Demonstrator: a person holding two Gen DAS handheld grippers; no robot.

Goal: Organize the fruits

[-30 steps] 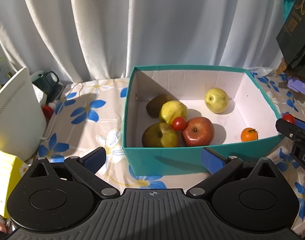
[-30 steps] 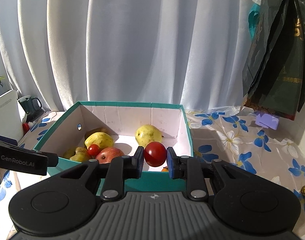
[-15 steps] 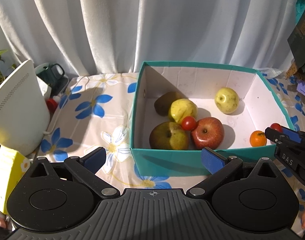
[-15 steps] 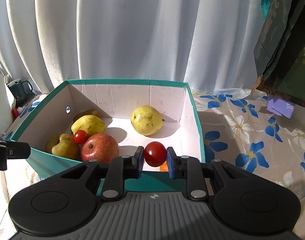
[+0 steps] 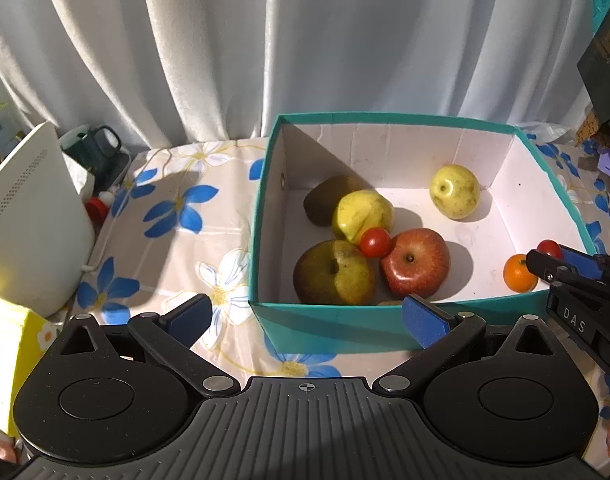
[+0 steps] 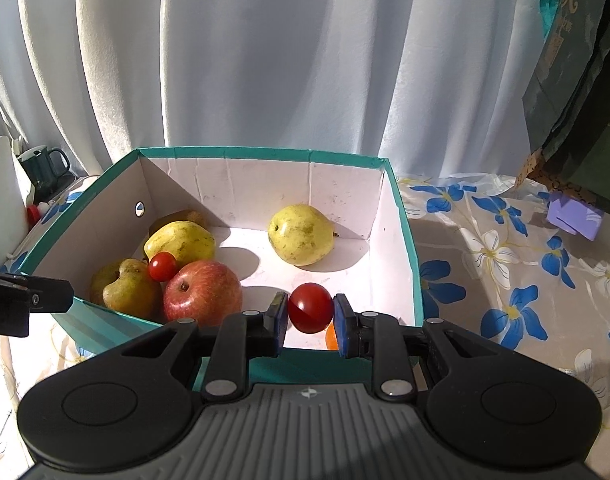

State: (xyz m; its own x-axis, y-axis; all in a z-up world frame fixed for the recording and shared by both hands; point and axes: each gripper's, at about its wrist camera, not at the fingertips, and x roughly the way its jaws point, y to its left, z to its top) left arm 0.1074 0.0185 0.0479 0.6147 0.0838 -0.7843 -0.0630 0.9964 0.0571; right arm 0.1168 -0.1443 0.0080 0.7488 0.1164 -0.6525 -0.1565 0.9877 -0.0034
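Observation:
A teal box holds a red apple, yellow and green pears, a small red tomato and a small orange fruit. My right gripper is shut on a second red tomato, held just over the box's near right corner, above the orange fruit. My left gripper stands open in front of the box's near wall with nothing between its fingers.
A flowered cloth covers the table. A white device, a dark green mug and a yellow pack stand at the left. Dark bags and a purple block are at the right. White curtains hang behind.
My right gripper has moved forward and down with the tomato, over the box's near right corner. The left gripper has barely shifted.

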